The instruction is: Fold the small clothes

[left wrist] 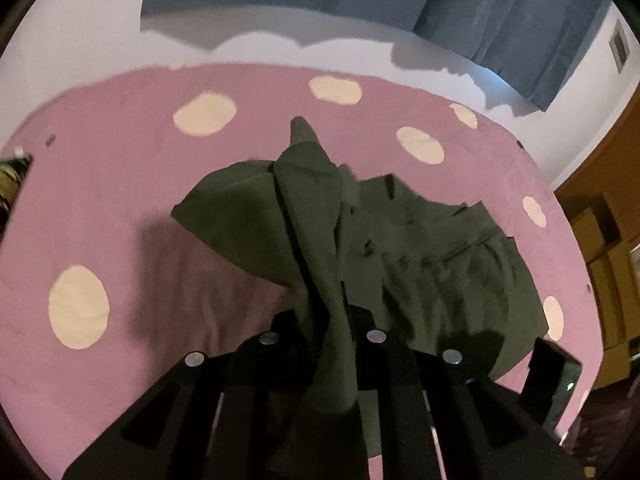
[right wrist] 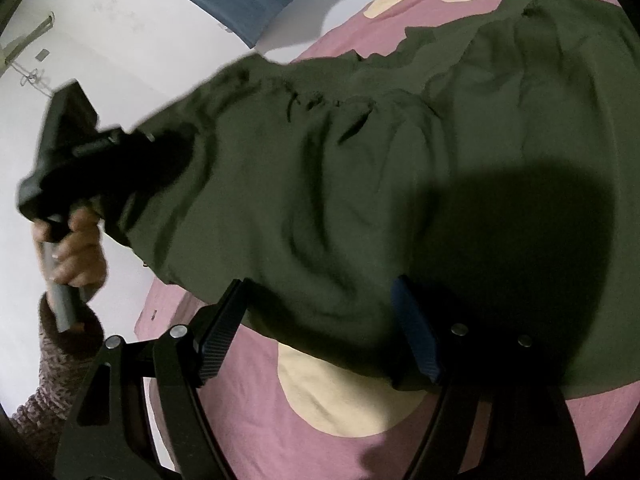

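A dark olive-green garment of soft woven cloth [left wrist: 420,248] lies crumpled across the middle of a pink bedspread with large cream dots [left wrist: 112,184], and it fills most of the right wrist view as well. One edge of it is lifted off the bed: in the left wrist view a twisted rope of fabric runs down the centre of the frame into the left hand-held gripper [left wrist: 320,344], whose jaws are clamped together on that bunched edge. From the right wrist view the same tool appears at the left of the frame, held by a hand [right wrist: 76,252] in a speckled knit sleeve [right wrist: 52,376], with cloth stretched from it back to the heap.

The right hand-held gripper [right wrist: 316,340] sits at the lower middle of its own frame with its blue-padded jaws apart; the near hem of the garment droops between and over them, but the pads do not look pressed on it.

The cloth looks light and limp. It hangs in a narrow twist from the single pinch and sags everywhere else, so it should follow whatever point is lifted and hold no shape of its own. A gathered, puckered seam crosses the upper middle of the right wrist view, and may be an elastic waist, though that is uncertain. A second hold on the hem near the right jaws, well away from the first pinch, would probably let the piece be spread flat before folding; grabbing a mid-panel fold would likely only bunch it further.
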The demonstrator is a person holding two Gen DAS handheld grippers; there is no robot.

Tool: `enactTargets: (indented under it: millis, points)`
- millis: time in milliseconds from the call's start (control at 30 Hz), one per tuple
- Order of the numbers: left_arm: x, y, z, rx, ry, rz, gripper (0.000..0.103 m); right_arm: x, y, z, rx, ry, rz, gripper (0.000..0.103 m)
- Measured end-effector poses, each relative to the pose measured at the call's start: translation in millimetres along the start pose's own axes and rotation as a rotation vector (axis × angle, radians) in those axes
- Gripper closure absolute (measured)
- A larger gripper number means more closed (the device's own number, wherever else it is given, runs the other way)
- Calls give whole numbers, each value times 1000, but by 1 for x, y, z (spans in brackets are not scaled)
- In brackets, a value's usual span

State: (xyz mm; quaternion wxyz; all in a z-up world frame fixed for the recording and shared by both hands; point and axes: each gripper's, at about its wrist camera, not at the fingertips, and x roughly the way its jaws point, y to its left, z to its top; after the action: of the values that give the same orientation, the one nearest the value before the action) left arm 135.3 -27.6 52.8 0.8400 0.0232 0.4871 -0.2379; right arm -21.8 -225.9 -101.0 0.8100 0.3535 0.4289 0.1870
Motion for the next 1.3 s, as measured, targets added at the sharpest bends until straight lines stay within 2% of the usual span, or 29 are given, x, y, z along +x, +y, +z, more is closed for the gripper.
enactTargets:
  millis: [233,467,567,633,1000,1300]
  points:
    - [-11,-77,7,109,-39,92,92,-1,1,-2,-9,-9,-2,28]
    - [-3,-138,12,167,-43,224,92,-16,-2,-5,3,32,9,29]
    - [2,-159,12,178,-36,251,92,-33,-9,-9,5,48,17,29]
    - [7,-174,12,192,-30,271,92,-46,-15,-12,14,49,30,29]
    - [50,-249,-2,268,2,397,92,-116,-52,-34,67,31,-29,29]
    - [90,-289,-22,313,26,493,91,-130,-68,-45,115,5,-19,29]
